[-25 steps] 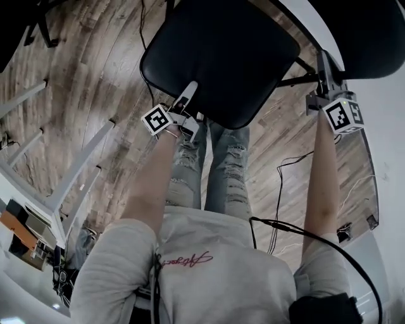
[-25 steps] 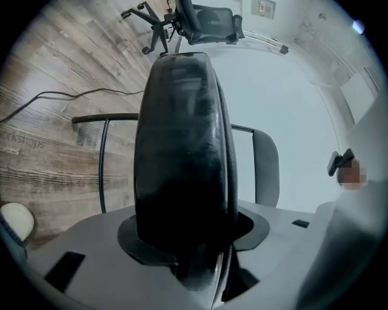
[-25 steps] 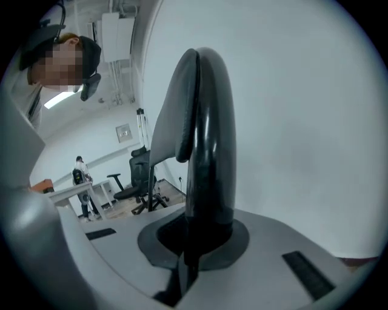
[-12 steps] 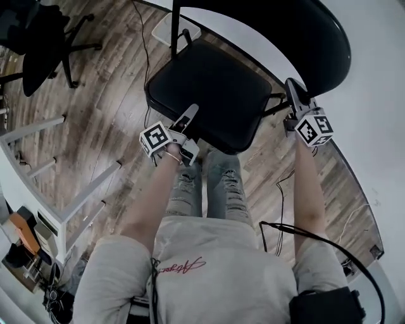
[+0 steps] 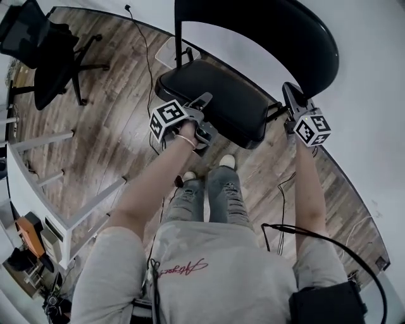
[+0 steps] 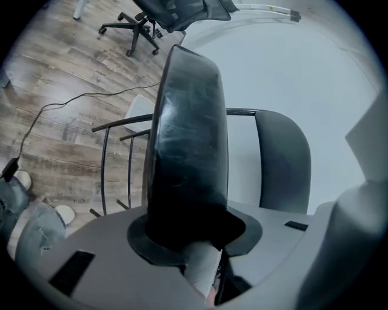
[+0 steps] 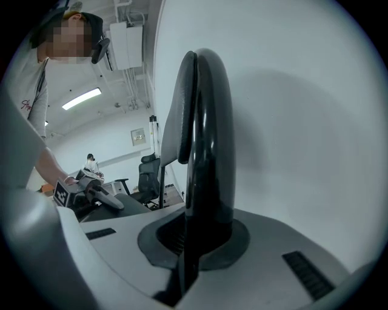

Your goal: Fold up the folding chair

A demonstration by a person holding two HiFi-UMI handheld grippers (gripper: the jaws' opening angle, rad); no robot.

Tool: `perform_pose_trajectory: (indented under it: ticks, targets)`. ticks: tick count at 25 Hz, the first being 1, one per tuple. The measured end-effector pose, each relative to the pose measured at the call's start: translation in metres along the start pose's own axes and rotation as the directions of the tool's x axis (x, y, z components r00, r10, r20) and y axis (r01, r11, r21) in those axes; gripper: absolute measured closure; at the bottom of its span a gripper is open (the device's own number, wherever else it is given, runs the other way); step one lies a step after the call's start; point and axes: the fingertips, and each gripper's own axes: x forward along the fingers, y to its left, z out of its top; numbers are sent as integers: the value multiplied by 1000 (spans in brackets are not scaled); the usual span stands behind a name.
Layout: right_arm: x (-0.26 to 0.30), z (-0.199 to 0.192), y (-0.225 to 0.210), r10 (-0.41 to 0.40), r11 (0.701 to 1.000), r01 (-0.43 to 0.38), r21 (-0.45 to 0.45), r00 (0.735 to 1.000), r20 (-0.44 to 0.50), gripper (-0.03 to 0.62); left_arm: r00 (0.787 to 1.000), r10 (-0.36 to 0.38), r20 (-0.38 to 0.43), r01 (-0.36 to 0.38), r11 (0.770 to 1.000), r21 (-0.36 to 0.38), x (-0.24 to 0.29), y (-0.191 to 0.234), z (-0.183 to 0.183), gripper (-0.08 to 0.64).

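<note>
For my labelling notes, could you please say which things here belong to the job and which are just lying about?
In the job: folding chair's seat, between the left gripper's jaws, which have just been closing on it; backrest, clamped by the right gripper.
Lying about: office chair; floor cables; white table frame.

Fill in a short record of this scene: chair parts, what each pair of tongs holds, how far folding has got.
chair: black folding chair on wood floor
left tongs: have just been closing; clamped on the seat's front edge
right tongs: shut on the backrest's side edge
folding: seat tilted up, not yet against backrest
nearby: office chair, far left
</note>
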Motion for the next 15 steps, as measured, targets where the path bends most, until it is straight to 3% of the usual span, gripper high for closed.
perform_pose_trajectory:
  ticks: [6,15]
  targets:
    - [10,16,-18,-7,1000,7,-6,1000,2,577,996,70,52,-66,995,-77,37,-43,8,414]
    - [11,25,-33,19,1000,-19,-4,1000,22,577,987,141,76,-134,986,-101,74,-74,11,391]
